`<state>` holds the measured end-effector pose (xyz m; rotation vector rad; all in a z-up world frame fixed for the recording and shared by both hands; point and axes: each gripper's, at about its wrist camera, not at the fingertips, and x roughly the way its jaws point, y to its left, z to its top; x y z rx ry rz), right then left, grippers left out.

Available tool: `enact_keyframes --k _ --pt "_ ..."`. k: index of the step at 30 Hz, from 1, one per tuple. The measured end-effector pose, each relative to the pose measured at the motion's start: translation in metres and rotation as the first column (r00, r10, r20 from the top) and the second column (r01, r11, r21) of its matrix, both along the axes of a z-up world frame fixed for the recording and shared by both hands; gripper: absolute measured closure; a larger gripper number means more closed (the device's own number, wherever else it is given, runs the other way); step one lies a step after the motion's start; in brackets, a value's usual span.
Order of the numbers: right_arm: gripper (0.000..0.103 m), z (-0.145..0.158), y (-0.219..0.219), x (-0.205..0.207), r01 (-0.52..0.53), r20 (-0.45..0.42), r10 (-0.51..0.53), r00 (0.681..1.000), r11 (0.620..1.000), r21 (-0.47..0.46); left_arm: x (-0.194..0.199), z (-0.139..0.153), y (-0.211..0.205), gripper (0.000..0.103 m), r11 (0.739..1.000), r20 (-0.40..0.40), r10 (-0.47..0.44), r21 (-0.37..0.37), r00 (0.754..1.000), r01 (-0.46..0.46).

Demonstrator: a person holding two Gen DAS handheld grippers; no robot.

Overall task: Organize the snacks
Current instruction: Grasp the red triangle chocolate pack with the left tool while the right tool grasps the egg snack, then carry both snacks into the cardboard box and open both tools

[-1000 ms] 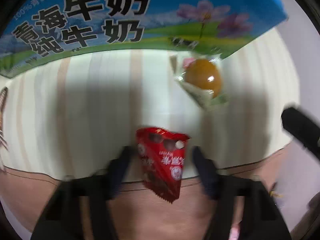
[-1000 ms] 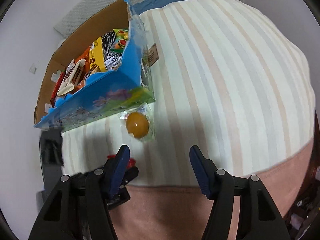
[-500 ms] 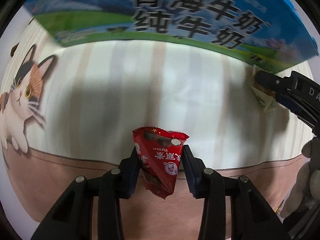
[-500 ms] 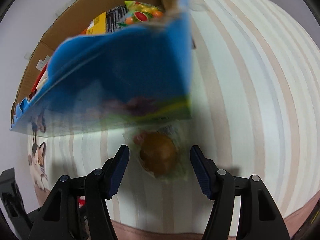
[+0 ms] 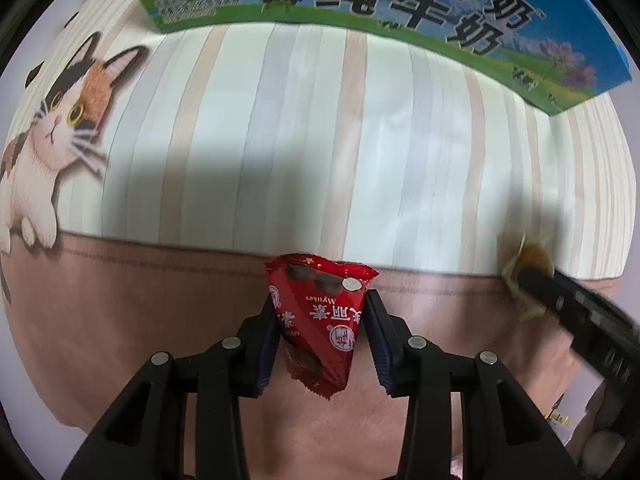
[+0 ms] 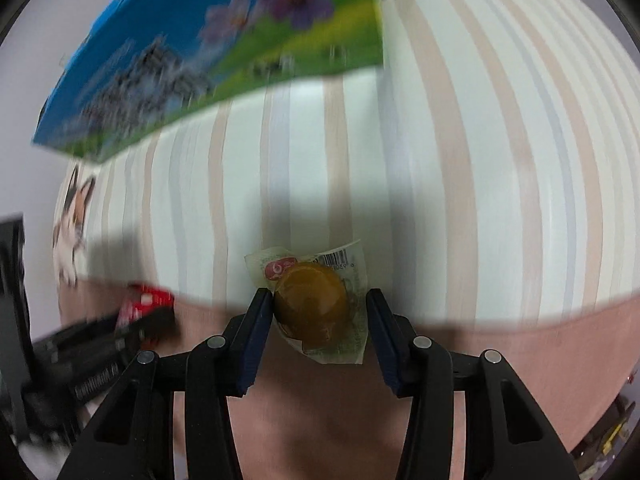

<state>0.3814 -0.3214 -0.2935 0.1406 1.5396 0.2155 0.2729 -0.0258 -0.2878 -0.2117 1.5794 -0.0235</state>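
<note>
Claw (image 5: 320, 320) on my left is clamped on the red snack packet (image 5: 318, 320), both pads pressing its sides, the packet's wide end pointing away from me over the pinkish border of the striped cloth (image 5: 320, 128). My right claw (image 6: 318, 312) has just been closing and now grips the clear-wrapped orange snack (image 6: 312, 308): the left pad touches the orange lump, the right pad meets the wrapper's edge. In the left view that right claw shows as a dark bar at the right, with the orange snack at its tip. Farther off, the blue-and-green milk carton box (image 5: 400, 8) stands on the cloth along the far side. A printed calico cat (image 5: 60, 120) decorates the cloth at the left. 1 snack per claw, 2 in all.
</note>
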Motion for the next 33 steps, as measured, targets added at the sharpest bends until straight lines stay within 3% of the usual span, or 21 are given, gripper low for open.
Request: enact_keyframes --k 5,8,13,17,22,25,33 --pt "0.051 -0.010 0.003 -0.016 0.014 -0.001 -0.014 1.000 1.000 0.005 -0.022 -0.009 0.003 0.065 1.000 -0.012 0.008 0.000 1.000 -0.008" --pt "0.050 -0.018 0.002 -0.018 0.036 -0.013 -0.036 0.999 0.999 0.001 -0.013 -0.019 -0.003 0.065 1.000 -0.018 -0.005 0.012 1.000 0.005" --pt "0.039 -0.021 0.012 -0.022 0.021 -0.008 -0.021 1.000 1.000 -0.019 -0.009 -0.035 -0.003 0.062 1.000 -0.025 -0.006 0.016 1.000 0.007" --pt "0.032 -0.025 0.028 -0.024 -0.006 0.009 0.007 1.000 0.997 -0.071 0.009 -0.038 -0.026 0.058 1.000 -0.031 -0.005 0.016 1.000 0.006" --pt "0.031 -0.032 0.048 -0.028 -0.021 0.030 0.025 0.999 0.991 -0.135 0.013 -0.037 -0.036 0.057 1.000 -0.033 -0.015 0.026 0.999 0.016" --pt "0.039 -0.034 0.056 -0.030 -0.044 0.049 0.052 0.997 0.985 -0.167 0.017 -0.033 -0.041 0.057 1.000 -0.024 -0.013 0.027 1.000 0.013" --pt "0.041 -0.022 0.057 -0.049 -0.037 0.100 0.051 0.994 0.990 -0.136 0.010 -0.018 -0.042 0.065 0.999 0.012 -0.030 0.037 0.999 0.030"
